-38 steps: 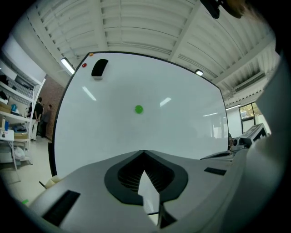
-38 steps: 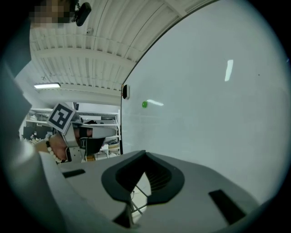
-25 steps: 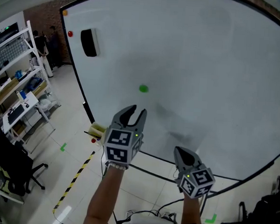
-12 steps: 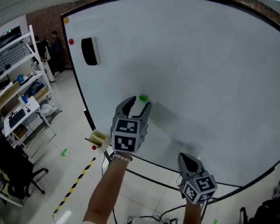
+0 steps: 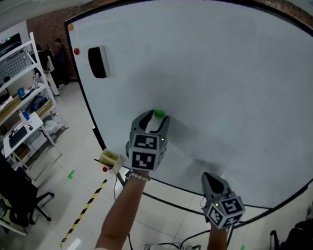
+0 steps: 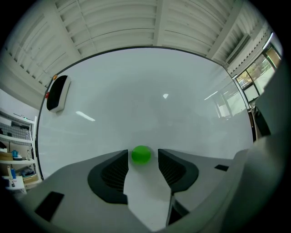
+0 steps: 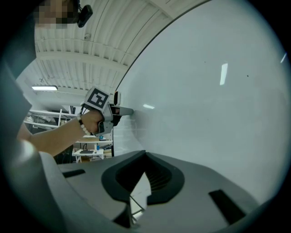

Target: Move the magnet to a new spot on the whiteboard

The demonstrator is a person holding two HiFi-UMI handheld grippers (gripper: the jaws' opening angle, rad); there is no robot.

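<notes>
Whiteboard (image 5: 244, 90) in a workshop | left gripper (image 5: 154, 119) has climbed within the last second to the green magnet (image 5: 159, 114), now at its 12 o'clock between parted jaws, not clamped | grasp looks imminent | right gripper (image 5: 210, 177) idles at 5 o'clock, jaws together, empty

In the head view, the lower part of the green magnet (image 5: 159, 114) is covered by the left gripper (image 5: 155, 118). The right side of the whiteboard (image 5: 228, 89) is cut off by the picture's edge. In the left gripper view, the green magnet (image 6: 141, 154) is a bit blurred, and whether it is touched by the jaws cannot be told. The people (image 5: 58, 55) left of the whiteboard are too small to be made out.
</notes>
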